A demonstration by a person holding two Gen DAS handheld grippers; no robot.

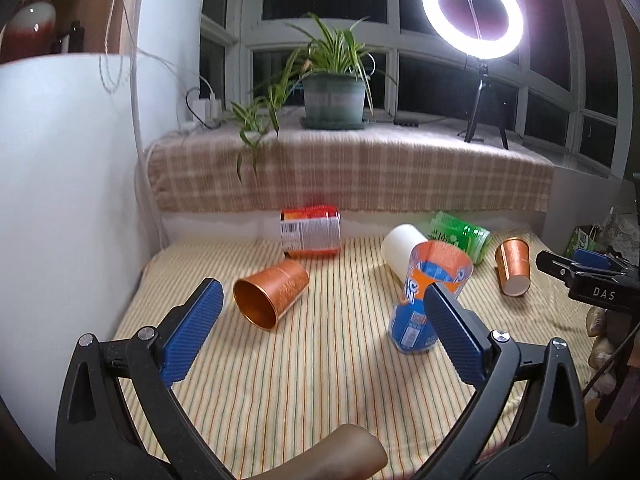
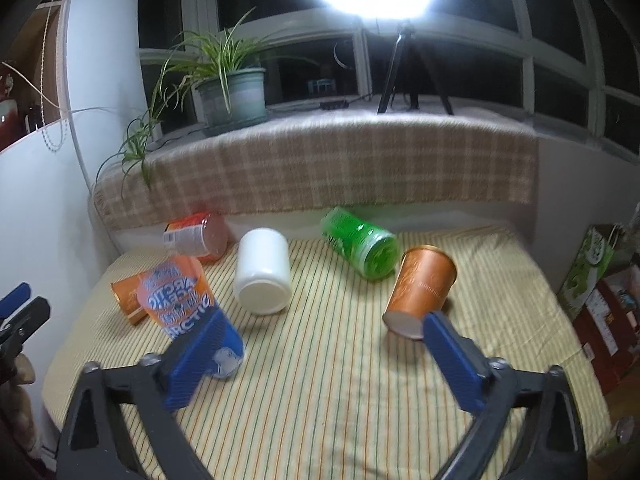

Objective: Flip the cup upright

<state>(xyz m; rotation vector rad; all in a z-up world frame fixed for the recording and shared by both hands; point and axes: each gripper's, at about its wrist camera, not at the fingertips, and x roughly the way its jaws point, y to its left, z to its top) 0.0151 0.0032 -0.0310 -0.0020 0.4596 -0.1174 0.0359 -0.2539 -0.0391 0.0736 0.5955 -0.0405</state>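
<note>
Several cups lie on a striped cloth [image 1: 300, 380]. In the left wrist view a copper cup [image 1: 270, 294] lies on its side, mouth toward me, just beyond my open, empty left gripper [image 1: 320, 308]. A blue and orange cup [image 1: 430, 300] stands upright by the right finger [image 1: 456, 340]. In the right wrist view my open, empty right gripper [image 2: 324, 340] is near a second copper cup [image 2: 420, 292], which lies tilted with its base toward me by the right finger [image 2: 456, 360]. The blue and orange cup [image 2: 180, 296] is behind the left finger.
A white cup [image 2: 262, 272], a green cup [image 2: 360, 242] and a red-orange cup [image 2: 198, 236] lie on their sides at the back. A plaid-covered sill [image 1: 352, 168] holds a potted plant [image 1: 334, 96] and a ring light [image 1: 474, 12]. A white wall [image 1: 60, 200] is left; boxes [image 2: 600, 280] are right.
</note>
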